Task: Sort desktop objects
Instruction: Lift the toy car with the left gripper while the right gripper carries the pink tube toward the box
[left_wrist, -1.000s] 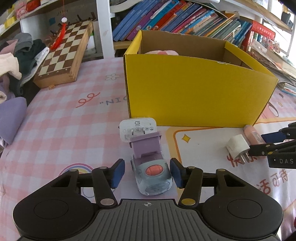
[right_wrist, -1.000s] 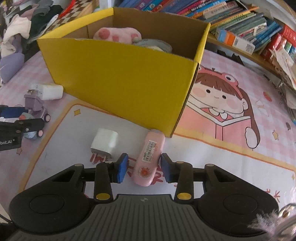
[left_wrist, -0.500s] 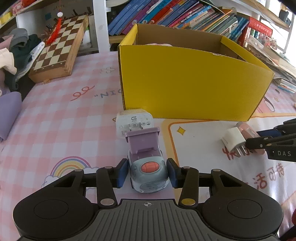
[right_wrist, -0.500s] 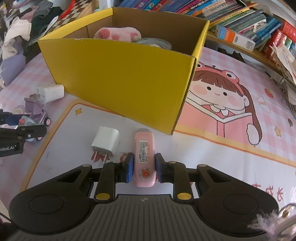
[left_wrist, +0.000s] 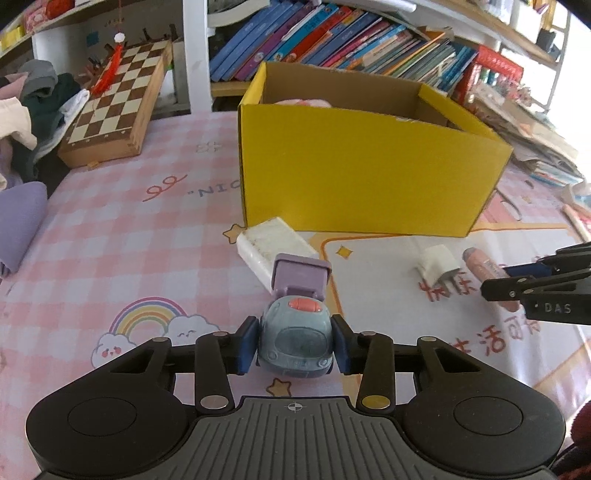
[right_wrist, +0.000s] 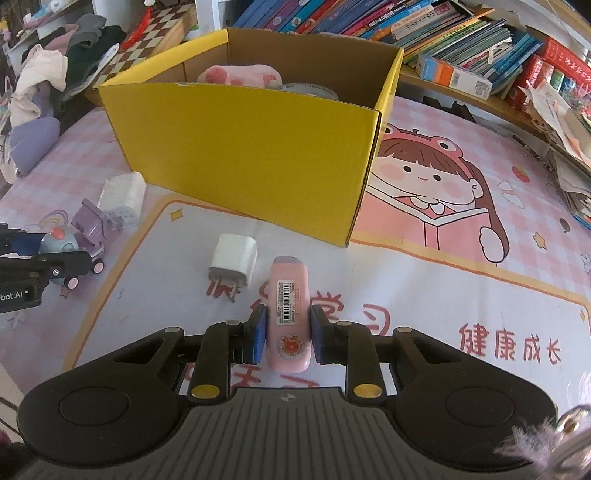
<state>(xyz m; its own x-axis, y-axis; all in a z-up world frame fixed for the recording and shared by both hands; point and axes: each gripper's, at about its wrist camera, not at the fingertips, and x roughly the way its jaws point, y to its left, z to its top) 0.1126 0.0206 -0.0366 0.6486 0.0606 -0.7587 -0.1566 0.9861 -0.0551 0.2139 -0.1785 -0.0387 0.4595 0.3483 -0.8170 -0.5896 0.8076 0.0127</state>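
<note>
Presently: left gripper (left_wrist: 294, 345) clamped on blue toy truck (left_wrist: 294, 341), right gripper (right_wrist: 287, 334) clamped on pink tube (right_wrist: 289, 312), both near yellow cardboard box (right_wrist: 251, 147), white charger (right_wrist: 233, 258) between.

I see a chess board (left_wrist: 114, 107) lying past the far left side of the table. A pile of clothes (left_wrist: 33, 107) sits just left of it. Rows of books (left_wrist: 332, 40) lean on the shelf behind. A cartoon girl (right_wrist: 432, 177) is drawn on the pink mat (left_wrist: 122, 221).
</note>
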